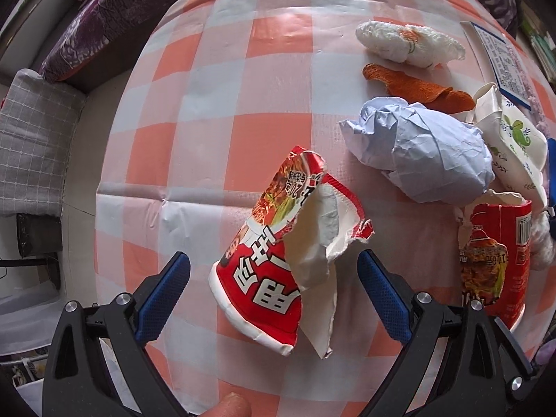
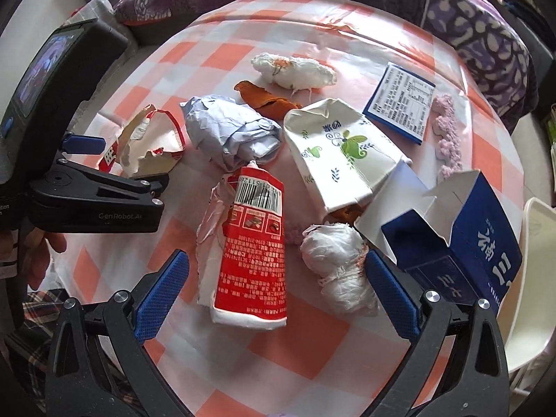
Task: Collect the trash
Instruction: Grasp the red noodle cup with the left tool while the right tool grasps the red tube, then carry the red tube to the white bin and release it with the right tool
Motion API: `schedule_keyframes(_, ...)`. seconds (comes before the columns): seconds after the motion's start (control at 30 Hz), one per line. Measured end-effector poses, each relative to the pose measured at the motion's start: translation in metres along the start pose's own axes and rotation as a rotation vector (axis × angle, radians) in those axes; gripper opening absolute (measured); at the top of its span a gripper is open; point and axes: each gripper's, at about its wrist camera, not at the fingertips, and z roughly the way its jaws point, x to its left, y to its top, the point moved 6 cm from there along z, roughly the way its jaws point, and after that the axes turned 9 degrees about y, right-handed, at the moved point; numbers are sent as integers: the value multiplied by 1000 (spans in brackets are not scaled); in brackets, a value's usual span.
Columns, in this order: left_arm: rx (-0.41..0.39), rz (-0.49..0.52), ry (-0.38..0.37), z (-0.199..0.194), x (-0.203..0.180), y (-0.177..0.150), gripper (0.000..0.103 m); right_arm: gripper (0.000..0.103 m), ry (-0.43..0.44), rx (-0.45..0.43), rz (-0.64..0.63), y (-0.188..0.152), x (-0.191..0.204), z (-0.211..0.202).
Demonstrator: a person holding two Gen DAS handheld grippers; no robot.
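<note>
A torn red noodle cup [image 1: 274,260] lies on the checked tablecloth between the open fingers of my left gripper [image 1: 274,264]; it also shows in the right wrist view [image 2: 149,146]. A second torn red cup [image 2: 250,253] lies between the open fingers of my right gripper [image 2: 278,267], next to a white cloth ball [image 2: 337,267]. It shows at the right edge of the left wrist view [image 1: 497,260]. A crumpled pale blue paper [image 1: 420,153] [image 2: 229,128] and a white floral carton [image 1: 514,146] [image 2: 340,160] lie behind them.
A white rolled cloth [image 2: 295,69], an orange rag [image 2: 267,99], a blue label card [image 2: 399,102], a pink knitted strip [image 2: 448,135] and an open dark blue box [image 2: 462,239] lie on the table. Purple cushions [image 2: 451,10] line the far side. A white chair [image 2: 531,271] stands at right.
</note>
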Motion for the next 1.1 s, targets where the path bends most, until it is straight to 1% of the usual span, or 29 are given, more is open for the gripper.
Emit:
schedule_keyframes(0.03,6,3,-6,2,1,0,81,97,-16,-7,-16,2,2,2)
schedule_keyframes(0.1,14,-2,-30,7,2,-1,77,97,-28,-21,-30,6,7,5)
schedule_keyframes(0.23,-4,-31,-48,6,10,0,64,97,-72,-56,-43,11,11,6)
schedule_keyframes(0.33,-11,-64,-76,5,18,2,61,94,-124,-109,-92,15,20,0)
schedule_keyframes(0.4,-26,-93,-78,1,25,3,61,94,-143,-143,-137,17,28,-7)
schedule_keyframes(0.47,-45,-121,-77,-6,33,4,61,94,-133,-141,-161,16,34,-9)
schedule_keyframes(0.53,-64,-147,-79,-14,39,6,61,93,-122,-117,-160,14,35,-4)
schedule_keyframes(0.67,-82,-200,-94,-23,50,5,62,82,-95,-52,-158,8,40,14)
schedule_keyframes(0.7,-81,-210,-95,-23,52,6,62,77,-87,-30,-155,7,40,19)
schedule_keyframes(0.77,-77,-227,-95,-22,53,5,62,59,-75,12,-135,2,39,30)
schedule_keyframes(0.8,-78,-233,-96,-22,54,4,62,53,-77,12,-124,1,38,32)
schedule_keyframes(0.83,-81,-240,-97,-22,55,3,62,48,-74,-11,-118,3,38,29)
schedule_keyframes(0.93,-109,-266,-106,-30,57,4,62,38,-53,-44,-101,8,38,20)
schedule_keyframes(1.0,-139,-283,-117,-39,60,6,62,38,-70,-83,-101,11,38,11)
schedule_keyframes(1.1,-192,-305,-127,-56,61,10,62,38,-70,-140,-86,17,36,-6)
